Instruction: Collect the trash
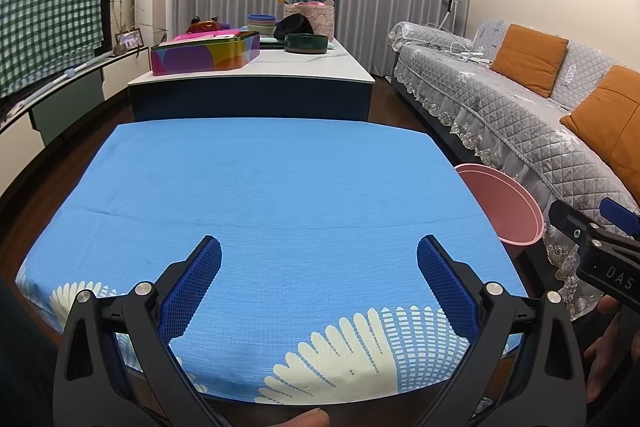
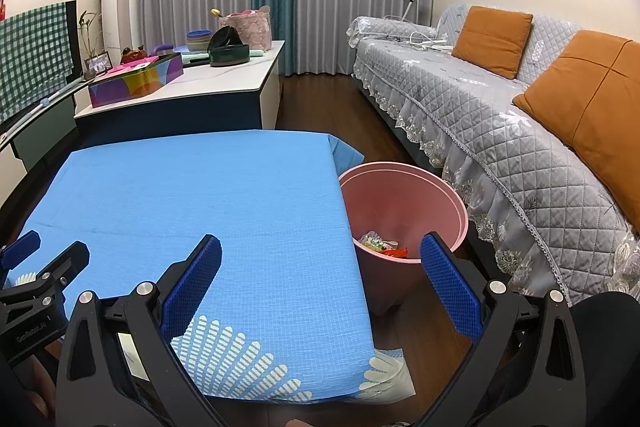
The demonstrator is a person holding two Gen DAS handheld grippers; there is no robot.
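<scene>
A pink trash bin (image 2: 404, 203) stands on the floor at the right edge of the table with the blue cloth (image 2: 200, 195). Several pieces of trash (image 2: 382, 245) lie at its bottom. My right gripper (image 2: 320, 259) is open and empty, over the table's right edge with the bin just ahead to its right. My left gripper (image 1: 319, 259) is open and empty above the near part of the blue cloth (image 1: 272, 187). The bin's rim (image 1: 508, 203) shows at the right in the left wrist view. The right gripper (image 1: 600, 247) shows edge-on in that view, the left gripper (image 2: 36, 267) in the right wrist view.
A white-topped coffee table (image 2: 224, 79) with a colourful box (image 2: 132, 81), bowls and a basket stands beyond the cloth. A grey sofa (image 2: 500, 131) with orange cushions runs along the right. A low cabinet with a checked cloth (image 1: 48, 27) is at the left.
</scene>
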